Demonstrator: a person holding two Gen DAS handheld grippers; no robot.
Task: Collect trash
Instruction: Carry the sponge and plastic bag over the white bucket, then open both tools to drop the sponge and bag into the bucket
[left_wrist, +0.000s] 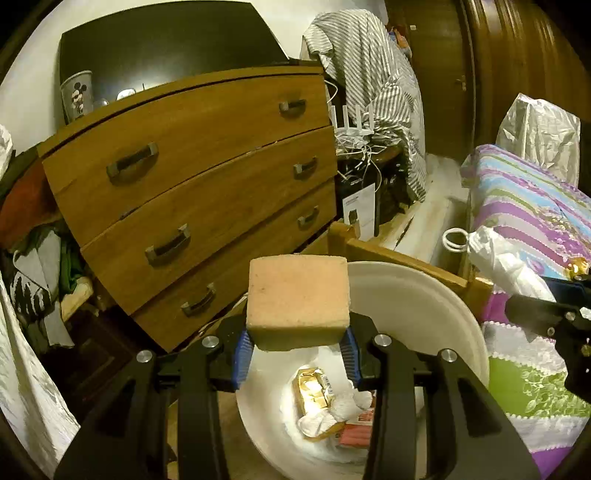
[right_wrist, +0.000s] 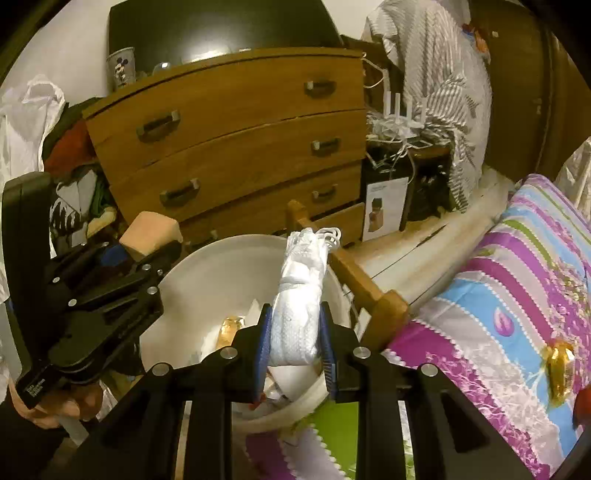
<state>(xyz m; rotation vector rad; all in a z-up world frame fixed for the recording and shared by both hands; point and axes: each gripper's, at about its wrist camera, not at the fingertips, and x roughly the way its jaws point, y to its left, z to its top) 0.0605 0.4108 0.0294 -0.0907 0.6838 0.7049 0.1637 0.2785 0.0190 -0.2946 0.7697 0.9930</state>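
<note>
Here, at far left, a heap of clothes (left_wrist: 44, 266) lies beside a wooden dresser (left_wrist: 192, 177) with a Mickey cup (left_wrist: 77, 94) on top. In front of the dresser, the left gripper (left_wrist: 297, 345) is clamped on a pinkish sponge (left_wrist: 298, 302), its blue pads (left_wrist: 242, 354) pressing both sides; the sponge hangs over the near-left rim of a white bin (left_wrist: 436, 295). Inside the bin lie a gold wrapper (left_wrist: 312, 391), crumpled white paper and a red pack (left_wrist: 356, 428). Right of that, the right gripper (right_wrist: 297, 341) is closed around a rolled white bag (right_wrist: 301, 295) with looped handles, held above the bin's right side. A wooden bed frame (right_wrist: 360, 282) runs behind the bin. Farther right, a striped quilt (right_wrist: 509, 280) covers the bed, and another gold wrapper (right_wrist: 559, 371) rests on it, well apart from the bin.
</note>
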